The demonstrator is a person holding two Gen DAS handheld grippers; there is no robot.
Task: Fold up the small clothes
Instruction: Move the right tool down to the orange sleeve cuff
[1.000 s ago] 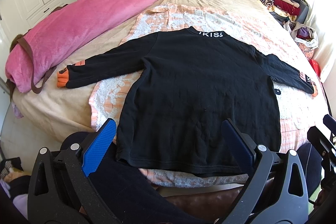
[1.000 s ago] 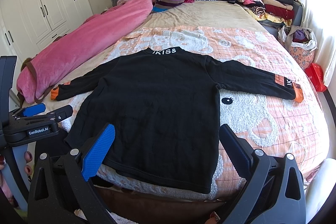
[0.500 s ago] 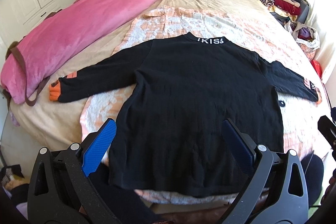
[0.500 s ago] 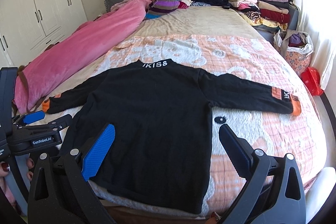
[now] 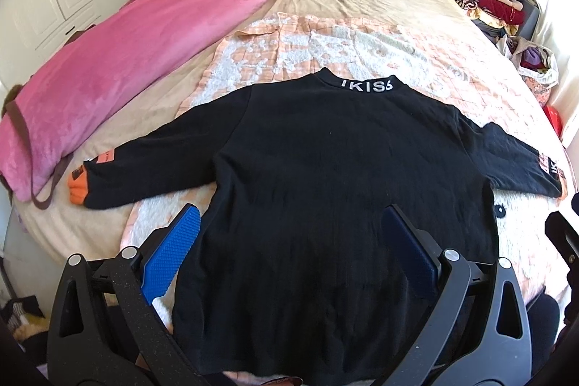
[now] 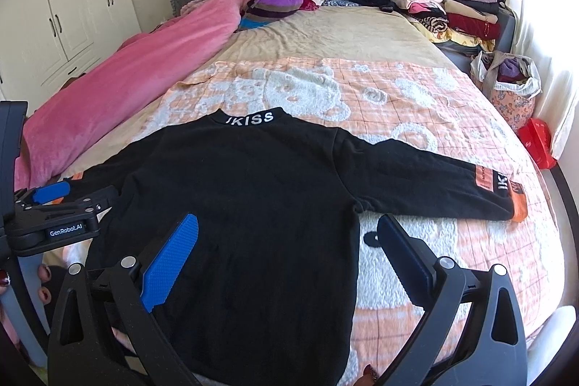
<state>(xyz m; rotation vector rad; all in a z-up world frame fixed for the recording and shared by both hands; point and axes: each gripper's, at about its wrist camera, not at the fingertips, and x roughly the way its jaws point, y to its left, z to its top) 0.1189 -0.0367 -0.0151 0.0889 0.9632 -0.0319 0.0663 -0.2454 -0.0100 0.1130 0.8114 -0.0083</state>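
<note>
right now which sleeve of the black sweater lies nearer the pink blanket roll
The orange-cuffed sleeve stretched toward the rolled pink blanket; the other sleeve points toward the opposite bed edge.

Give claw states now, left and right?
Left claw: open, empty, above the black sweatshirt.
Right claw: open, empty.

A black sweater with orange cuffs lies flat, sleeves spread wide, near the bed's foot edge.
</note>
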